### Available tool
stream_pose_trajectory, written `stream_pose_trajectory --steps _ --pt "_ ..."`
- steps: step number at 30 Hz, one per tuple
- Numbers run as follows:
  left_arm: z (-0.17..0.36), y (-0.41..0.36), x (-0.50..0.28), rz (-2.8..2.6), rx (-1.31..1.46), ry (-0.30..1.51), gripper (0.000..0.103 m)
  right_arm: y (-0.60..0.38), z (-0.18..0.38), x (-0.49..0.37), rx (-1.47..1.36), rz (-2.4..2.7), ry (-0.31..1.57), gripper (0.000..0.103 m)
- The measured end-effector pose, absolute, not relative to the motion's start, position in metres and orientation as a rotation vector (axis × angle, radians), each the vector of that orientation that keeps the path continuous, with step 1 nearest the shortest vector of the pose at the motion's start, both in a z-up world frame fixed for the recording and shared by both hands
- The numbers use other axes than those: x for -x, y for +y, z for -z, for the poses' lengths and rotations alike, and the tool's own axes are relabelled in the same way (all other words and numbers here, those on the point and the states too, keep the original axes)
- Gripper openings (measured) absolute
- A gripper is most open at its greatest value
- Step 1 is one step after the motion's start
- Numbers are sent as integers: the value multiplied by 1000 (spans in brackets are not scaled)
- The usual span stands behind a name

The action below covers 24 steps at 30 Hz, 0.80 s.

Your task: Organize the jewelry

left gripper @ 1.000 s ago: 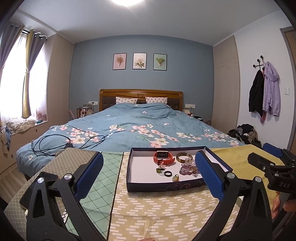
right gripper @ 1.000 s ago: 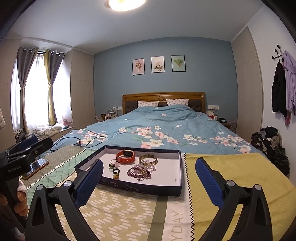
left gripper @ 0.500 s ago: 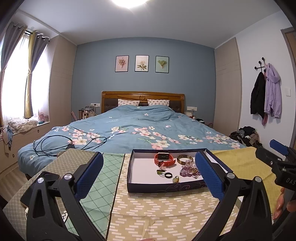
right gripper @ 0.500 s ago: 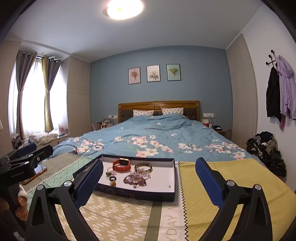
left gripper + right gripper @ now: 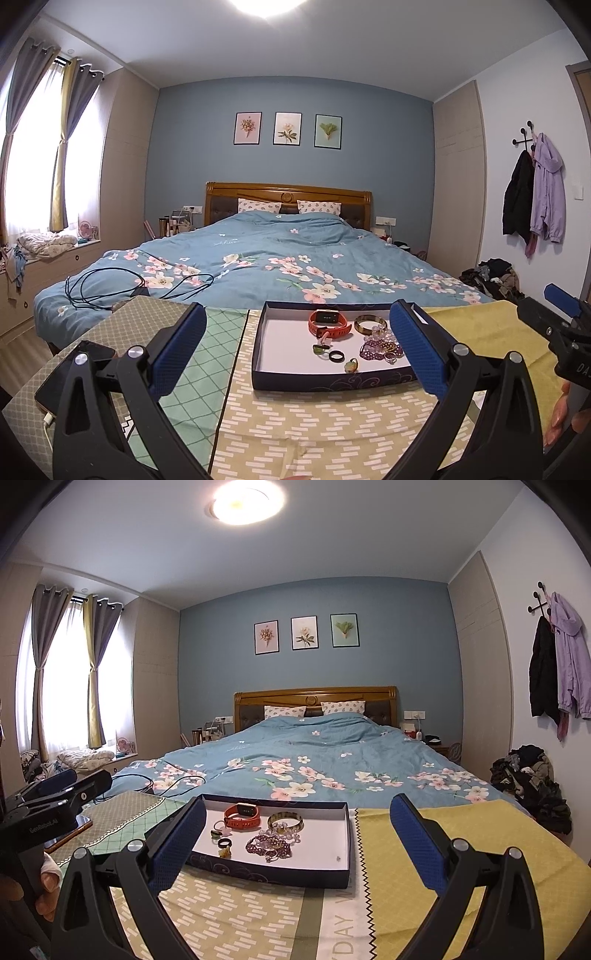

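Observation:
A shallow dark blue box [image 5: 325, 382] [image 5: 266, 873] with a white floor lies on the patterned cloth. Inside lie a red smartwatch [image 5: 328, 322] [image 5: 242, 816], a gold bangle [image 5: 370, 324] [image 5: 285, 821], purple bead bracelets [image 5: 376, 347] [image 5: 267, 845], a black ring [image 5: 336, 356] [image 5: 224, 843] and other small rings. My left gripper [image 5: 297, 347] hovers open in front of the box, nothing between its blue pads. My right gripper [image 5: 297, 845] also stands open, short of the box, empty.
A phone [image 5: 70, 373] on a charging wire lies at the table's left edge. The table carries green, beige and yellow cloths [image 5: 461, 853]. Behind it stands a bed [image 5: 280, 258] with black cables [image 5: 110, 284]. A clothes pile [image 5: 528, 779] sits at right.
Both wrist views have tilted upward and backed off a little, showing more ceiling; the box sits lower in each view. Both grippers stay open and the jewelry has not moved.

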State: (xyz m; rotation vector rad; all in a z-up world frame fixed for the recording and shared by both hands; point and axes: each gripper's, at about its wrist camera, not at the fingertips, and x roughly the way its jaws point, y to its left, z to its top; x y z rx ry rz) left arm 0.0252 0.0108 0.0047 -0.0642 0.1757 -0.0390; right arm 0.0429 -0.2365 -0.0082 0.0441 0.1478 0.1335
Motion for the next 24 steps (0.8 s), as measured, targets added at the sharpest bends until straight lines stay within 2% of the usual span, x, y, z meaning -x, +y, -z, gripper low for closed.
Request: stream_pose_trajectory --steps 24 --pt "5 9 -32 30 58 182 98 -239 3 -46 -41 -117 154 96"
